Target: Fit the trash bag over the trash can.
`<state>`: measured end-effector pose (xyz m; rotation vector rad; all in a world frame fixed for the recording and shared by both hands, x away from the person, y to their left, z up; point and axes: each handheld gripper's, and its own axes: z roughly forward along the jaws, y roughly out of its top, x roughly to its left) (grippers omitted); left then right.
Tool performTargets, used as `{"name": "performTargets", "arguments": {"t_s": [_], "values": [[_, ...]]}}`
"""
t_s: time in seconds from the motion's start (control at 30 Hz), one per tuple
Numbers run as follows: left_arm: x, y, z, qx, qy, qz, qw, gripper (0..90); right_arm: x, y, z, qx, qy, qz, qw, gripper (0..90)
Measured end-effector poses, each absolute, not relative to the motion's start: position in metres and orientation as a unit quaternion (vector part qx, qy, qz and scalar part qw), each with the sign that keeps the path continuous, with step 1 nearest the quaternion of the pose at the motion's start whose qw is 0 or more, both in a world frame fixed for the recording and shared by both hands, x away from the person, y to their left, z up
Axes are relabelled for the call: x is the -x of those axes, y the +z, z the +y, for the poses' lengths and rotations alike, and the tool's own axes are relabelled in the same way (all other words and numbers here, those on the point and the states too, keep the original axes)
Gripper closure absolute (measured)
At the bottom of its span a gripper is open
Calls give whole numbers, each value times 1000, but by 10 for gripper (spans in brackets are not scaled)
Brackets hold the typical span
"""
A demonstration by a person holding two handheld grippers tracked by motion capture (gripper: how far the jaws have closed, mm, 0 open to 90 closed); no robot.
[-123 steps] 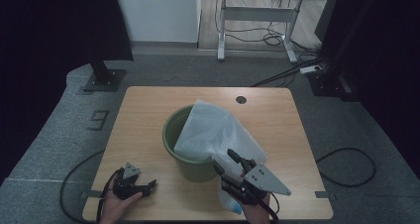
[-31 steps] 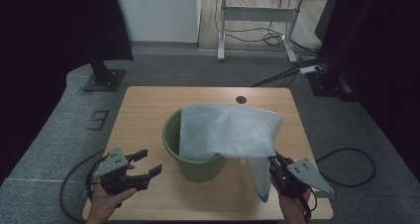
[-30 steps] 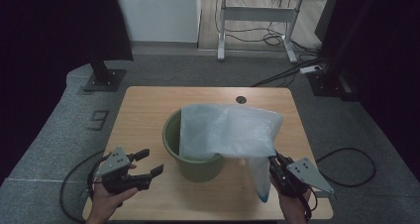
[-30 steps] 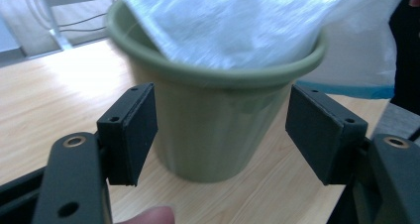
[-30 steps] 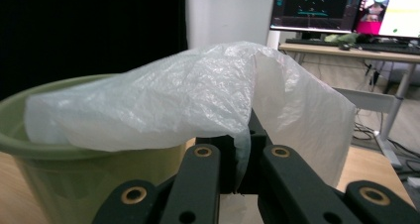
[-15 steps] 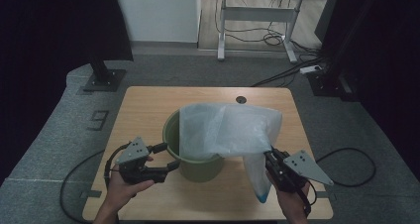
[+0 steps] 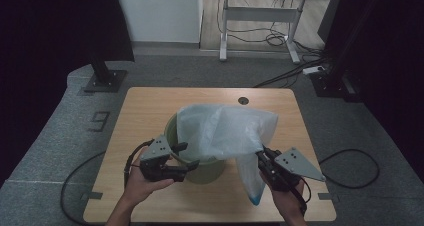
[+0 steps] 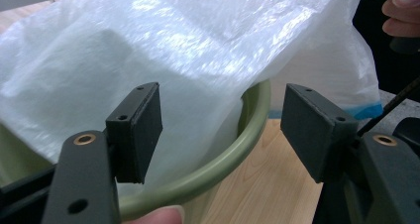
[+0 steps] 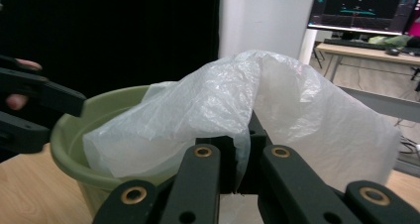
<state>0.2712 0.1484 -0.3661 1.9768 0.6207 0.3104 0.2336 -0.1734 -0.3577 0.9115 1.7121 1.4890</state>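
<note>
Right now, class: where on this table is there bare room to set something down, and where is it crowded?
Bare wood: the far strip of the table beyond the green bucket, and its left side. Crowded: the near middle, where the left gripper nears the rim and the right gripper pinches the plastic bag.

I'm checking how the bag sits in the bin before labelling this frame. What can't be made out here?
- Inside of the green bin: covered by the translucent plastic bag in the high view.
- Bin's base: cut off by the bottom edge in the left gripper view.
- Right gripper: jaws shut on the bag; the film hides the pad faces.
- Left gripper: jaws apart at the bin rim; whether a pad touches the bag is unclear.
</note>
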Motion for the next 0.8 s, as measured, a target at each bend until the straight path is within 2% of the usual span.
{"name": "performTargets", "arguments": {"t_s": [0.23, 0.37, 0.53, 0.73, 0.8], "values": [[-277, -369, 136, -822, 126, 253, 494, 348, -235, -356, -165, -344, 580, 660, 331, 875], [-276, -370, 126, -828, 134, 249, 484, 423, -236, -356, -165, -343, 581, 660, 328, 875], [-281, -372, 117, -835, 124, 243, 478, 565, -236, -356, -167, -346, 586, 659, 320, 875], [-285, -373, 117, -833, 110, 246, 484, 781, -236, -359, -167, -348, 590, 658, 315, 874], [-286, -373, 118, -832, 110, 251, 483, 814, -237, -361, -168, -349, 591, 657, 312, 871]]}}
